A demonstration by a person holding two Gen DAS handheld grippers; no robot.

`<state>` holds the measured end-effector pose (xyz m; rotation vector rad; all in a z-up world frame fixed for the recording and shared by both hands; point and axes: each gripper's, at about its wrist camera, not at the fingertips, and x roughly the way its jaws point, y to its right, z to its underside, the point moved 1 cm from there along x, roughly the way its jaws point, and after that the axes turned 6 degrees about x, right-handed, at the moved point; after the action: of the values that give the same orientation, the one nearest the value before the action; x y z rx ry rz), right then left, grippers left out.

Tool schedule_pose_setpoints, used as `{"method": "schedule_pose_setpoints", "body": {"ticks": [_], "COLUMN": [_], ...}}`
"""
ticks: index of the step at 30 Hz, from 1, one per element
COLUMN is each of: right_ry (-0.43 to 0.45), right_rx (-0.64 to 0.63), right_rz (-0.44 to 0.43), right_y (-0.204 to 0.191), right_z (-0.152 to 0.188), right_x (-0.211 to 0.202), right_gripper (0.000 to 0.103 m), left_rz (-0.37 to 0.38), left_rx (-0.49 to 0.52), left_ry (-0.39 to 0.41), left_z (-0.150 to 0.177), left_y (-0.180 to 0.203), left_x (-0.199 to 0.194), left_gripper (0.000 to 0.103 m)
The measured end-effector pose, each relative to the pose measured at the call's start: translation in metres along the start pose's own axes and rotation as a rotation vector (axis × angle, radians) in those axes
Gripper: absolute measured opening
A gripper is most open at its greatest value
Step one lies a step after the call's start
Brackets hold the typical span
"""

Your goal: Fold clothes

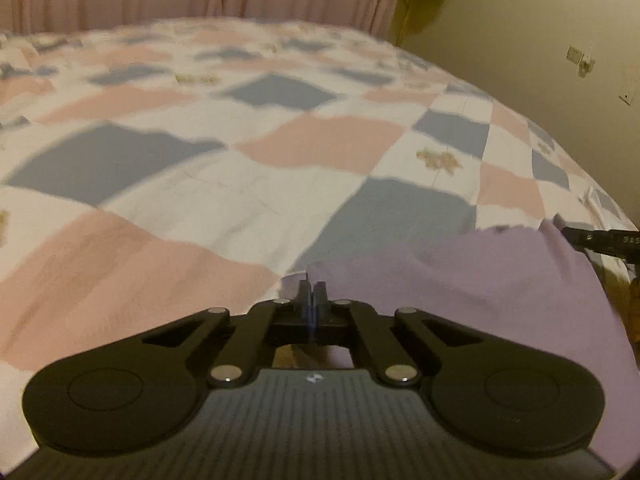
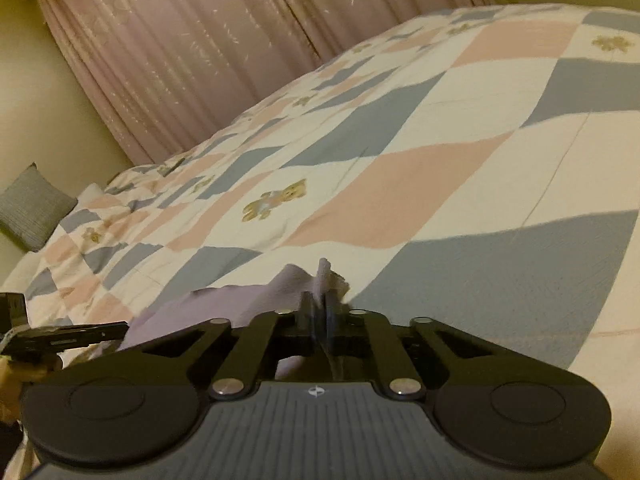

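left gripper (image 1: 311, 286): jaws clamped on lilac garment (image 1: 480, 280) edge.
right gripper (image 2: 319, 304): jaws clamped on the other corner.
garment: spans between both jaws, over the quilted bed (image 1: 280, 168) ahead.

Wide bed (image 1: 280, 184) under a checked quilt (image 2: 460, 168) of pink, blue-grey and white squares with teddy-bear motifs, lilac garment (image 1: 500, 280) at its near edge, grey cushion (image 2: 32, 206) at the head
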<state>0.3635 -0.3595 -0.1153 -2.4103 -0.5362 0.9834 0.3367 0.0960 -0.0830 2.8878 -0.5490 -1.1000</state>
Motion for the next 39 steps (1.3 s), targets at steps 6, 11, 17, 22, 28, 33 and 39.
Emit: {"method": "schedule_pose_setpoints", "body": {"ticks": [6, 11, 17, 22, 28, 33, 39], "right_ry": [0.159, 0.260, 0.227, 0.168, 0.123, 0.184, 0.292], "right_rx": [-0.080, -0.170, -0.227, -0.163, -0.075, -0.094, -0.185], "right_rz": [-0.026, -0.063, -0.033, 0.025, 0.047, 0.021, -0.034], "right_y": [-0.037, -0.074, -0.086, -0.047, -0.011, -0.024, -0.065], "right_z": [-0.010, -0.032, -0.041, -0.022, -0.008, -0.010, -0.035], "right_x": [-0.059, -0.096, -0.082, -0.059, -0.046, -0.063, -0.090], "right_gripper": [0.004, 0.003, 0.003, 0.003, 0.003, 0.003, 0.003], "left_rz": [-0.070, -0.054, 0.035, 0.070, 0.043, -0.005, -0.036], "left_rx": [0.036, 0.034, -0.053, -0.081, -0.035, 0.006, 0.017], "left_ry": [0.172, 0.198, 0.007, -0.098, -0.044, 0.117, 0.224], "left_z": [-0.022, -0.052, -0.029, -0.004, -0.003, -0.030, -0.069], "left_y": [0.006, 0.002, -0.010, -0.011, -0.003, 0.002, -0.002], "left_x": [-0.066, -0.080, -0.021, 0.026, 0.017, -0.034, -0.063], "left_gripper": [0.000, 0.000, 0.009, 0.025, 0.000, 0.000, 0.000]}}
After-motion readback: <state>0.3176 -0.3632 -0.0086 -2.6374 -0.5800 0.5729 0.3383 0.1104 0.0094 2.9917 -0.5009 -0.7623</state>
